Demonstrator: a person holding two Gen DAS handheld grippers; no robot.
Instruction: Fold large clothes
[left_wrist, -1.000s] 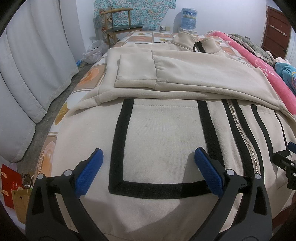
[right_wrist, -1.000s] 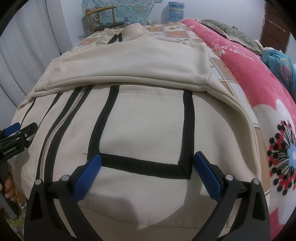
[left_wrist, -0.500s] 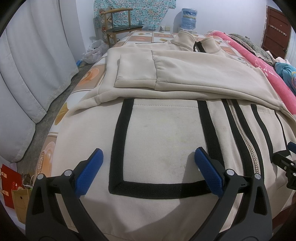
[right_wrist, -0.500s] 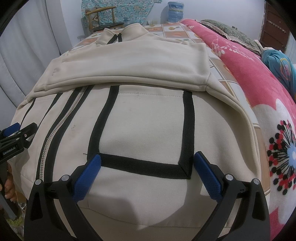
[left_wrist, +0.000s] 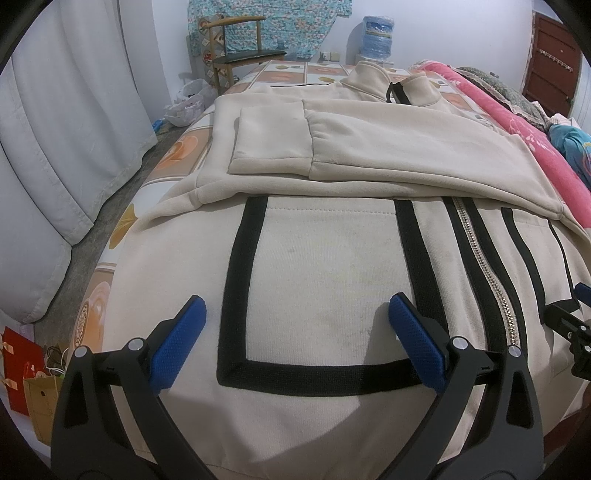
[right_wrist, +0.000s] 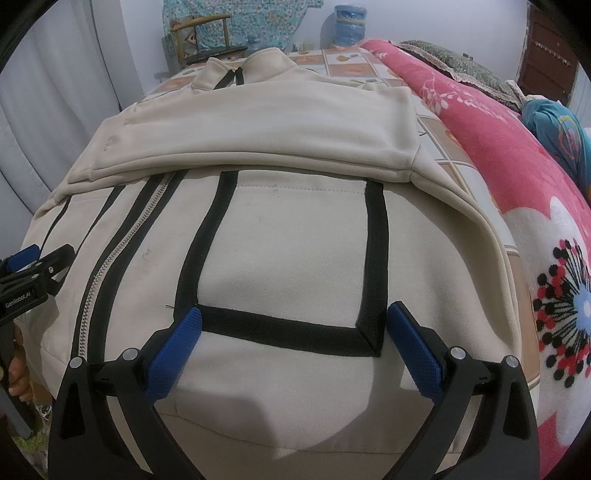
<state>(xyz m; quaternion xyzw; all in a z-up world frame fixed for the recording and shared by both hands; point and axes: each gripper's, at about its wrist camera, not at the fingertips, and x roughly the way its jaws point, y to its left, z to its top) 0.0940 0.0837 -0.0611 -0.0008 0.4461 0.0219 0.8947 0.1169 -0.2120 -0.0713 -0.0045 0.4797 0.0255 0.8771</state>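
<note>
**A:** Two sets of tongs are hanging over the near hem, and both are standing wide apart with nothing between the blue pads. The left tongs (left_wrist: 297, 332) are hovering above the left pocket; the right tongs (right_wrist: 295, 332) are hovering above the right pocket.

**B:** What are they facing?

**A:** A cream jacket (left_wrist: 332, 266) is lying front-up on the bed (left_wrist: 173, 166), zipper (left_wrist: 484, 273) running away from the tongs, sleeves (left_wrist: 369, 147) already lying folded across the chest, collar (right_wrist: 251, 66) sitting at the far end.

**B:** How is it going to handle?

**A:** I'm judging it as thick fleece: soft, limp, fairly weighty for cloth, not slippery. It is likely sagging between two holds, so each side wants its own pinch.

**B:** Where?

**A:** I'm leaning toward the bottom hem, one pinch below each black-trimmed pocket (right_wrist: 288, 266), taking both layers together. The doubled edge there is looking firmest.

**B:** Pose?

**A:** Both tongs are pointing forward along the jacket, side by side, tilting down toward the cloth.
</note>
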